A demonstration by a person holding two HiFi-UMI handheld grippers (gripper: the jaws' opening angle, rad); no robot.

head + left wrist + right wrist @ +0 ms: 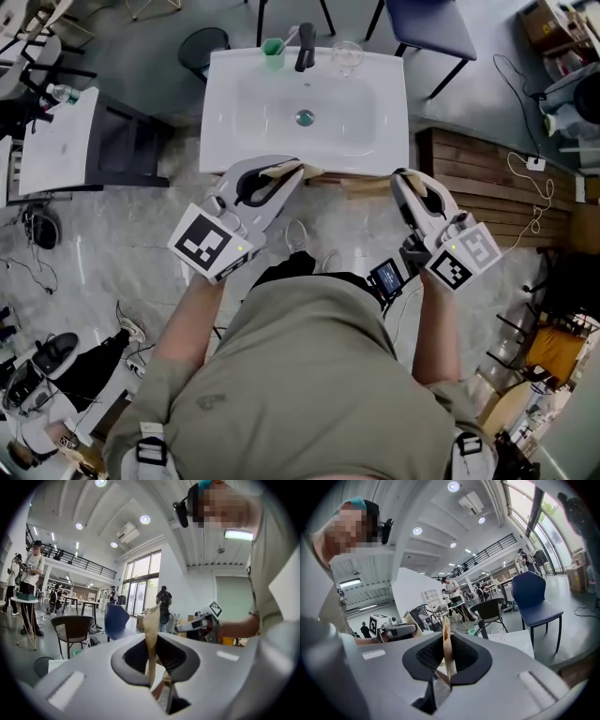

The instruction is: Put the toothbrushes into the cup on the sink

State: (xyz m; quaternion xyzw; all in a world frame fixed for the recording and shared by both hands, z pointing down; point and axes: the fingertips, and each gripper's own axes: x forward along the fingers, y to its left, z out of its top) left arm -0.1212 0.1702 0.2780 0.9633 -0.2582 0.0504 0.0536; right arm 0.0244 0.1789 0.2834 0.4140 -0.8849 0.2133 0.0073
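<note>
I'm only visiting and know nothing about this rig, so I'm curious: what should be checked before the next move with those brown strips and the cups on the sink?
1. Left gripper jaws shut on a tan strip: ok.
2. Right gripper jaws shut on a tan strip: ok.
3. Both strips belong to one piece: cannot tell.
4. Green cup upright at the back edge of the sink: ok.
5. Clear glass upright, right of the faucet: ok.
6. What the strips contain: cannot tell.
</note>
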